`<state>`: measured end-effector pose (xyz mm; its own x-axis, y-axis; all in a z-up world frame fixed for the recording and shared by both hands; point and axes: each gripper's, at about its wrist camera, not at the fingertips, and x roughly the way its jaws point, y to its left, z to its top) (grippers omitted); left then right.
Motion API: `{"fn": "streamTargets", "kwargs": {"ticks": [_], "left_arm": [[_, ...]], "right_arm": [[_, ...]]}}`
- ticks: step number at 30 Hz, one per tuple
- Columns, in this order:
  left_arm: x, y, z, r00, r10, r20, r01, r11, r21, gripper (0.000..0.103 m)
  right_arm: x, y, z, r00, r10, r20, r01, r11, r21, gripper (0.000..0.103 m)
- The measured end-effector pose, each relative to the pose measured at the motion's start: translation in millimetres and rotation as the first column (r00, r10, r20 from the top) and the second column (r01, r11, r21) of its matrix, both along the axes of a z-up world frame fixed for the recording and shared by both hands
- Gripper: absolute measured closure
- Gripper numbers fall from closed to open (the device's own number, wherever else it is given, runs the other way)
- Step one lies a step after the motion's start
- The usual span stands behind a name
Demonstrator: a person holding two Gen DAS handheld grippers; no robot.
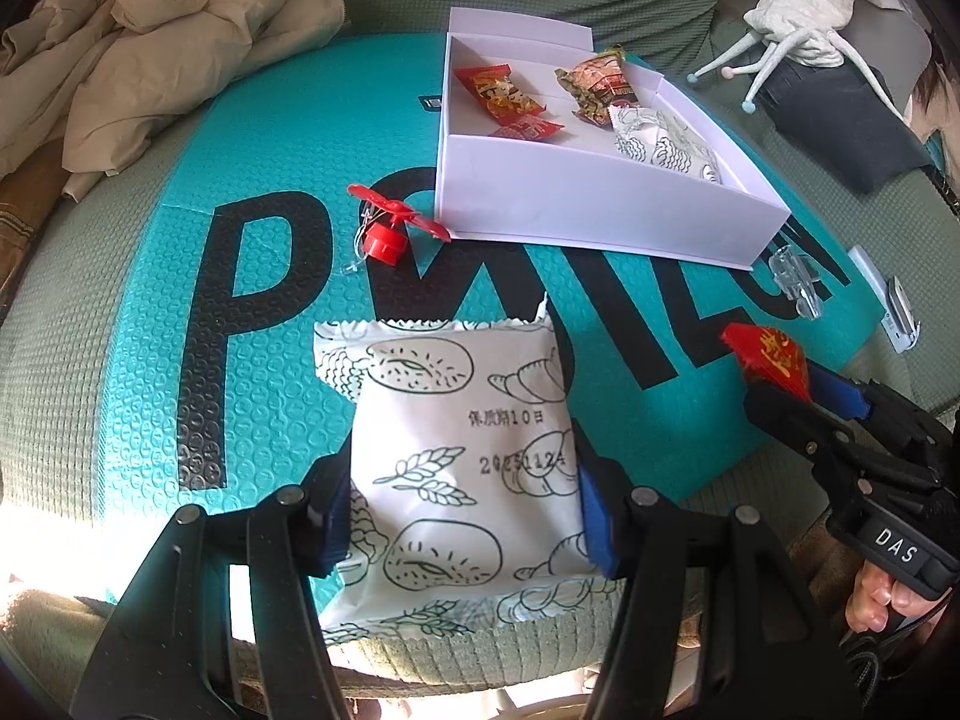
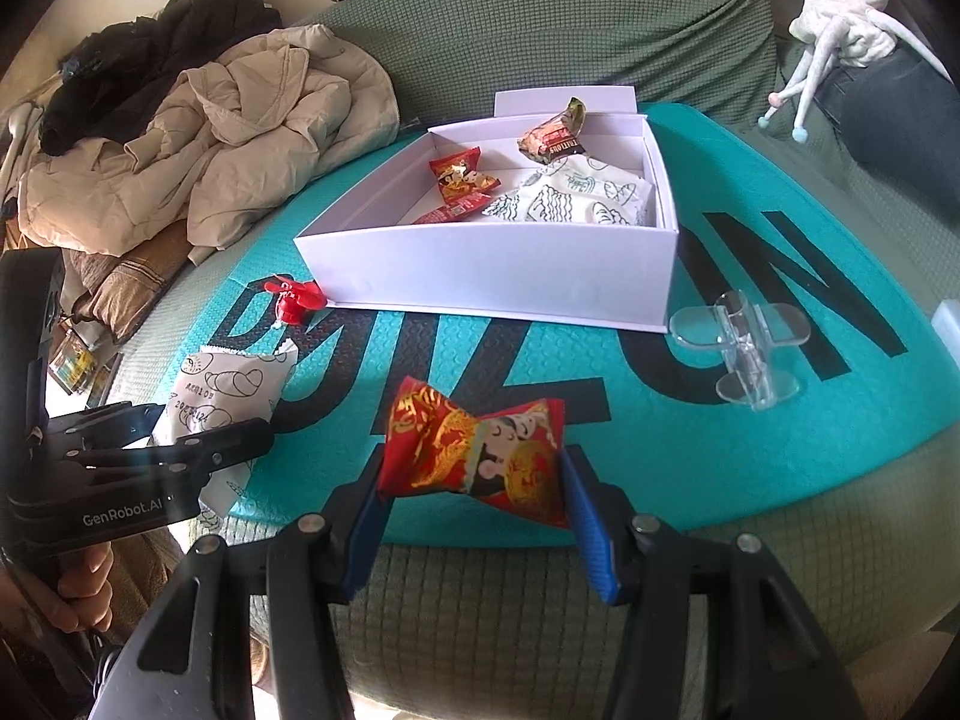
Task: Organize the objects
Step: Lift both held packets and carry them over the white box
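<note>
My left gripper (image 1: 462,498) is shut on a white snack packet (image 1: 462,480) printed with bread drawings, held above the teal mat (image 1: 270,180). The same packet (image 2: 216,396) shows at the left of the right wrist view. My right gripper (image 2: 471,498) is shut on a red and gold candy packet (image 2: 480,450), also seen as the red candy packet (image 1: 768,357) at the right of the left wrist view. A white open box (image 1: 600,204) further back holds red candies (image 1: 504,93), a brown wrapped snack (image 1: 600,87) and white packets (image 1: 666,141). The box (image 2: 492,264) lies ahead of the right gripper.
A red plastic propeller toy (image 1: 390,228) lies left of the box. A clear plastic piece (image 2: 741,342) sits right of it. A beige jacket (image 2: 240,138) is piled at the left on the green sofa (image 2: 540,30). A white plush toy (image 2: 840,24) sits far right.
</note>
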<state>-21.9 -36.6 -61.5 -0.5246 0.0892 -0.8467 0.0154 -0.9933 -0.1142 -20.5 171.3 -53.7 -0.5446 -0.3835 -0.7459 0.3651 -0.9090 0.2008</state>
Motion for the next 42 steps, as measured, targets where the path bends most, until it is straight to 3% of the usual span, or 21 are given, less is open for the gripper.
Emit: {"fn": "streamTargets", "kwargs": {"ticks": [13,18,28,36,42], "left_arm": [[8,1,24,1.000,-0.004,-0.031,0.002,0.998,-0.057,0.045],[13,8,47,0.997,-0.016,-0.074,0.008,0.995,-0.096,0.045],[23,22,107,0.986,-0.014,-0.166,-0.002,0.995,-0.095,0.045],[30,40,139,0.980,-0.091,-0.179,0.075,0.993,-0.093,0.045],[17,37,163,0.971,-0.100,-0.216,0.082,0.993,-0.090,0.045]], "right_arm": [[15,-9,29,0.997,0.049,-0.065,-0.048,0.999,0.011,0.048],[23,-8,55,0.990,0.064,-0.125,-0.063,0.998,0.016,0.048],[41,11,114,0.969,0.066,-0.239,-0.062,0.998,0.025,0.048],[45,19,146,0.964,0.062,-0.257,-0.055,0.998,0.035,0.048],[39,15,162,0.963,0.089,-0.254,-0.085,0.996,0.025,0.048]]}}
